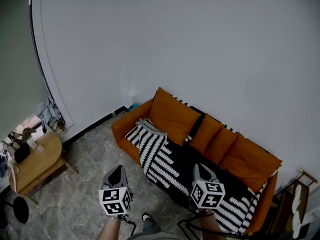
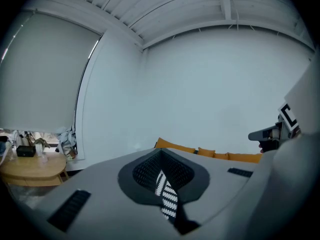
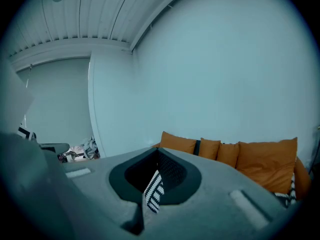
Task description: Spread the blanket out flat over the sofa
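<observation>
An orange sofa [image 1: 170,115] with several orange cushions stands against the white wall. A black-and-white patterned blanket [image 1: 159,159] lies across its seat, bunched at the left end and hanging over the front edge. My left gripper [image 1: 116,173] is in front of the sofa's left part, and in the left gripper view its jaws [image 2: 161,178] are shut on a strip of blanket [image 2: 168,198]. In front of the seat's middle, my right gripper [image 1: 202,171] is also shut [image 3: 153,181], pinching a corner of blanket [image 3: 154,193]. The sofa [image 3: 260,161] lies ahead in both gripper views.
A round wooden side table [image 1: 35,161] with small items stands at the left, near a pile of bags [image 1: 51,115] in the corner. A wooden rack [image 1: 299,196] stands at the sofa's right end. The floor [image 1: 90,159] is grey stone tile.
</observation>
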`<state>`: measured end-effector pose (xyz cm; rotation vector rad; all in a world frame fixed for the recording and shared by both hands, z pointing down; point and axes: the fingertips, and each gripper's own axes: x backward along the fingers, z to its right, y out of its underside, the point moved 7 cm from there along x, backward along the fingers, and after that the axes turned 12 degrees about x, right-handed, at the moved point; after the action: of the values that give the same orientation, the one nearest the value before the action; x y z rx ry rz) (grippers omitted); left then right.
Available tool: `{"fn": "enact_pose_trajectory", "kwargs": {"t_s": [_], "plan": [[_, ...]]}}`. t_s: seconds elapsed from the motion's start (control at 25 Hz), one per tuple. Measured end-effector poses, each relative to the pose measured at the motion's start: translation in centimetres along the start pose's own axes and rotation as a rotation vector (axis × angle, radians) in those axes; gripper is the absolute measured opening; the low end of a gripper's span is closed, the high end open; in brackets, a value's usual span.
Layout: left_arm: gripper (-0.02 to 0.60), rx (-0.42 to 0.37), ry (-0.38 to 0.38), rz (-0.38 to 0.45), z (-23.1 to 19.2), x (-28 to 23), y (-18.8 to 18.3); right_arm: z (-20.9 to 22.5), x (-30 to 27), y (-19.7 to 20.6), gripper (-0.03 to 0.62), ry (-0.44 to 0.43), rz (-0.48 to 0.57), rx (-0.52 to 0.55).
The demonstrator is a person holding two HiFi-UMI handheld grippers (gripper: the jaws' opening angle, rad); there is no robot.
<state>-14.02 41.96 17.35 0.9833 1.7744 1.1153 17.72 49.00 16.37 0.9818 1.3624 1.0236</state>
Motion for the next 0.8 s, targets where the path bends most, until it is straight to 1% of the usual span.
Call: {"fn": "enact_pose_trajectory", "kwargs": {"t_s": [0.2,0.4,0.6,0.8], "plan": [[0.002,0.022,-0.014,0.027,-2.6,-5.0,-2.7,-1.1,-5.7,-2.7,0.005,-0.014,-0.002,0.032],[0.002,0.05,-0.035,0.029,-5.3,-8.9,-3.7,-2.1,-10.8,-3.9,0.005,-0.027,-0.013,0.043],[0.002,0.062,-0.052,-0.008,-7.3,-11.3,-3.3,-2.5,-13.1,-2.9,0.005,-0.022,-0.061,0.021],[0.002,0.09,-0.066,-0.02,-8.6,-12.0,-2.9,-3.1,-14.4,-1.7,0.005,-0.027,-0.103,0.026]]}}
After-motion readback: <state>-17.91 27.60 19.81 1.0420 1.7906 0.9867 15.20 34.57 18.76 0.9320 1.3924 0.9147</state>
